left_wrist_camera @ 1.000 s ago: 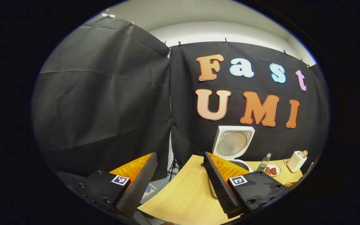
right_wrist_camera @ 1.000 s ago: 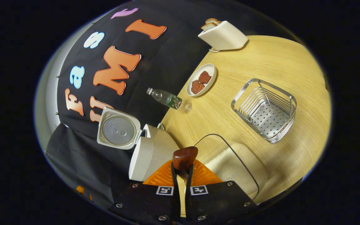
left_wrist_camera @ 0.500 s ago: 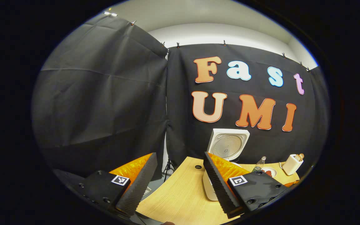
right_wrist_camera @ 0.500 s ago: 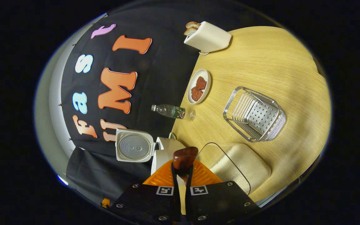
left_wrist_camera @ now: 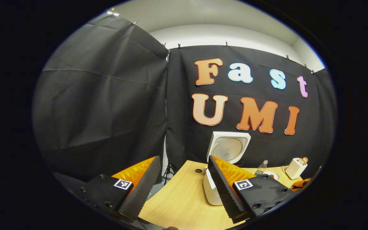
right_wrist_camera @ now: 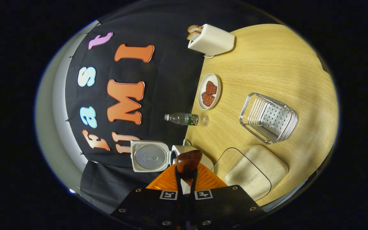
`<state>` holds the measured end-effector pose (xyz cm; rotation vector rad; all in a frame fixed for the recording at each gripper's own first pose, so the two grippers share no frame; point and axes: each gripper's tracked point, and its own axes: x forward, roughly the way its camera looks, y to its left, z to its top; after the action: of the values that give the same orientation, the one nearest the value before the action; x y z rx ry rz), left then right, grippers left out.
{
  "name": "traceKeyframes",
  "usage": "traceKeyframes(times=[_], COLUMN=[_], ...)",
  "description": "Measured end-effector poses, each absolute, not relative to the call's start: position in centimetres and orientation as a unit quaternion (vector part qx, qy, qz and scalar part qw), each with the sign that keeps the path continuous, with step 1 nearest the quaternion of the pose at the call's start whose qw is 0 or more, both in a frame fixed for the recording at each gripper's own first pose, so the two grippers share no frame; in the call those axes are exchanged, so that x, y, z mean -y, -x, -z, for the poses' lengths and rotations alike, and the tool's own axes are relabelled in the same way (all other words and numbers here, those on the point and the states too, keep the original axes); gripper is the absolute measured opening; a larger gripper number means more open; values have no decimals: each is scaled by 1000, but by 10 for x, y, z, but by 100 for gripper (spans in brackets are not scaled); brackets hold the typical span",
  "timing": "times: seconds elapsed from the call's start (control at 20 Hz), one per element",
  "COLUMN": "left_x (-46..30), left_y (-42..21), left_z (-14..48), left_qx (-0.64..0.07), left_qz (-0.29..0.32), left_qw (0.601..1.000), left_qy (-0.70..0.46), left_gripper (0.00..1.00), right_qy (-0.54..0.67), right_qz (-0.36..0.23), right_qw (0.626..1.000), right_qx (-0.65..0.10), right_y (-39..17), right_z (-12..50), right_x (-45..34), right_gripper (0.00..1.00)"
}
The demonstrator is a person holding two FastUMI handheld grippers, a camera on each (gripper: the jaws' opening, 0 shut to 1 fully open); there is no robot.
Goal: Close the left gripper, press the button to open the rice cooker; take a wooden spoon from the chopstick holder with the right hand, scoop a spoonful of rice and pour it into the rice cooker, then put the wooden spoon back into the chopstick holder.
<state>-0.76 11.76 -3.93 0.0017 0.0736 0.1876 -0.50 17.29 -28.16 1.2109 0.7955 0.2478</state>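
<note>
Right tongs (right_wrist_camera: 185, 183) gripping wooden spoon (right_wrist_camera: 187, 161)

Black cloth (left_wrist_camera: 107, 105) hangs clipped along its top edge behind a light wooden table (left_wrist_camera: 184, 198). Above the cloth runs a pale wall (left_wrist_camera: 222, 32), evenly lit.

Counter (right_wrist_camera: 267, 70): pale wood-grain laminate, smooth, matt sheen.
Rice cooker (right_wrist_camera: 184, 151): smooth white plastic shell; open lid's inner plate (right_wrist_camera: 149, 157) dull brushed metal.
Wooden spoon (right_wrist_camera: 187, 161): dark, polished, glossy wood.
Chopstick holder (right_wrist_camera: 268, 118): bright wire and perforated sheet metal, shiny.
Rice container (right_wrist_camera: 251, 171): clear glossy plastic, grainy white rice inside.
Bottle (right_wrist_camera: 184, 118): clear plastic.
Toaster (right_wrist_camera: 212, 41): matt cream plastic.
Booth wall (left_wrist_camera: 107, 105): creased matt black cloth.
</note>
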Motion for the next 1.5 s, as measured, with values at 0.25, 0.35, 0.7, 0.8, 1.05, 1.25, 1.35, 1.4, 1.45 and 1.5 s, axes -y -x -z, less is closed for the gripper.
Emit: traceKeyframes(times=[0.25, 0.35, 0.7, 0.8, 1.05, 1.25, 1.35, 1.4, 1.45, 1.5], left_x=[-116, -114, -115, -120, -130, -140, -146, -149, -150, -152], left_y=[11, 13, 14, 12, 7, 3, 3, 2, 1, 1], left_z=[36, 31, 25, 26, 31, 32, 33, 33, 34, 35], left_qx=[-38, -36, -37, -41, -43, -46, -46, -47, -47, -48], left_qz=[-88, -82, -80, -82, -90, -101, -106, -109, -111, -113], left_qw=[995, 996, 996, 996, 995, 994, 993, 993, 993, 992], left_qy=[-3, -4, -10, -8, -1, -3, -2, -3, -4, -4], left_gripper=[100, 100, 100, 100, 100, 100, 100, 100, 100, 100], right_qy=[-559, -559, -577, -571, -560, -534, -520, -515, -509, -502], right_qz=[-126, -132, -158, -161, -168, -174, -179, -180, -182, -186], right_qw=[741, 742, 729, 736, 749, 771, 783, 788, 793, 798], right_qx=[-351, -347, -332, -326, -312, -300, -291, -285, -282, -277], right_y=[-9, -17, -55, -70, -107, -135, -148, -155, -159, -165], right_z=[251, 240, 201, 193, 171, 155, 147, 144, 138, 135], right_x=[-188, -199, -246, -261, -295, -323, -338, -345, -352, -360], right_gripper=[5, 5, 5, 5, 5, 5, 5, 5, 5, 5])
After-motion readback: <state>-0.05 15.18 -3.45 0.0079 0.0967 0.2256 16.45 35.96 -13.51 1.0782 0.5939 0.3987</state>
